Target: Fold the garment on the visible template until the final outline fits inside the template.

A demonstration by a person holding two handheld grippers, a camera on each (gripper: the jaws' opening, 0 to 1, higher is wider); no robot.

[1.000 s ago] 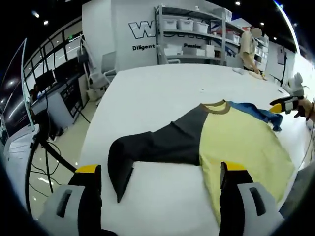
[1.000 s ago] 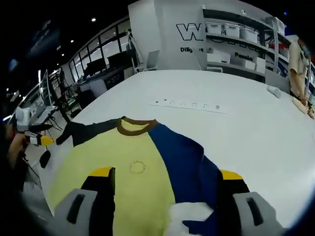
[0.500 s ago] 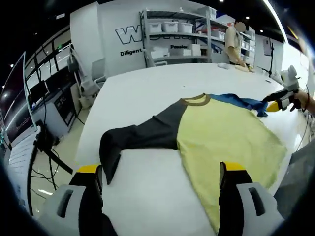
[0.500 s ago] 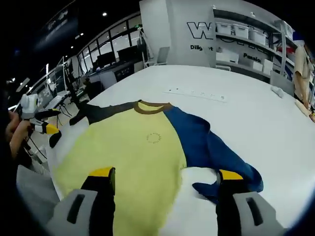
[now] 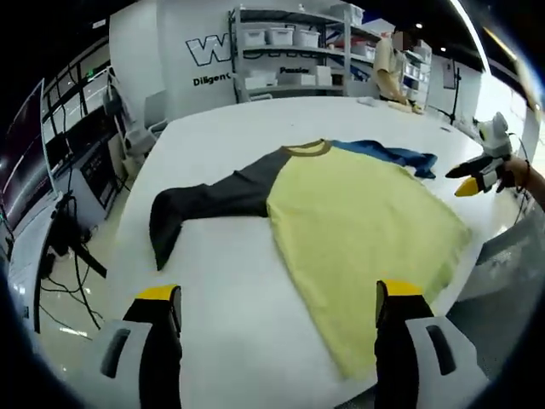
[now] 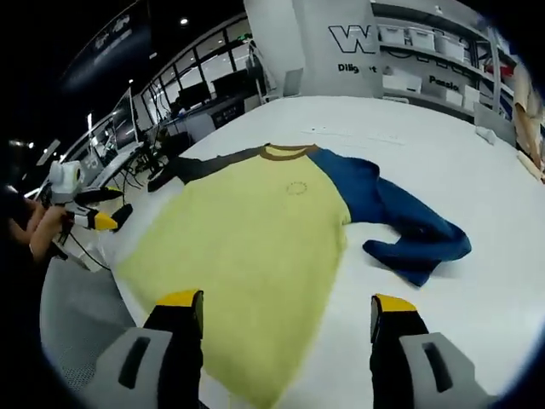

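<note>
In the left gripper view the left gripper [image 5: 277,298] hung with its jaws spread wide and nothing between them, above the near edge of the white table [image 5: 221,136]. The garment [image 5: 358,213], a yellow-bodied shirt with a brown collar, lay flat ahead of that gripper, its hem reaching toward the right jaw. The dark grey sleeve [image 5: 200,200] stretched ahead and to the left of the jaws, its cuff bent back toward the gripper. The blue sleeve [image 5: 387,155] lay crumpled at the far side, near the right gripper [image 5: 473,181], which came in from the right, held in a hand.

In the right gripper view the right gripper [image 6: 285,311] was likewise released, jaws apart and holding nothing, with the shirt's yellow hem lying between and just ahead of them. The blue sleeve sat bunched ahead to the right. Shelving [image 5: 294,51] with bins stood far beyond the table
</note>
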